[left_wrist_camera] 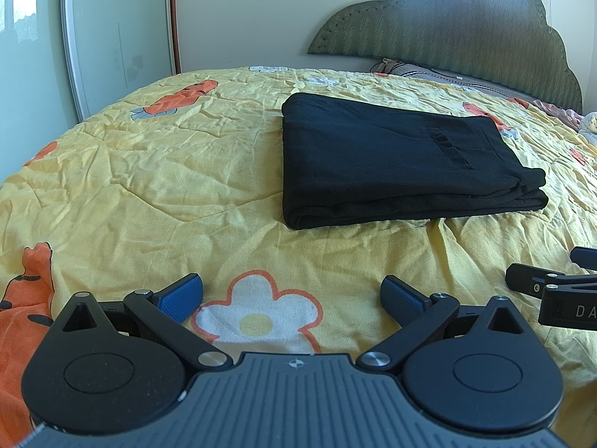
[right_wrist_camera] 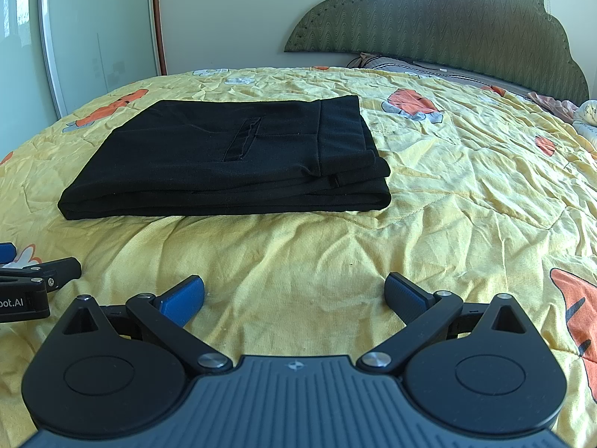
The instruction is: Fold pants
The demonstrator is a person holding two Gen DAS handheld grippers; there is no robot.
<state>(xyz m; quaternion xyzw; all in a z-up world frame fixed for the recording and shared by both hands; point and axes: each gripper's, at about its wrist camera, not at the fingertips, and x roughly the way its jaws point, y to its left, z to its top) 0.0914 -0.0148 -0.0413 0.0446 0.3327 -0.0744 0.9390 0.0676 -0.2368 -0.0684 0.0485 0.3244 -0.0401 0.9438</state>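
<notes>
We hold our left gripper and right gripper low over the yellow quilt, both with jaws spread wide and nothing between the blue pads, side by side and well short of the garment, likely because nothing is left to grasp. The black pants lie ahead as a flat, stacked rectangle in the middle of the bed, waistband and pocket uppermost. We judge the fold done.
</notes>
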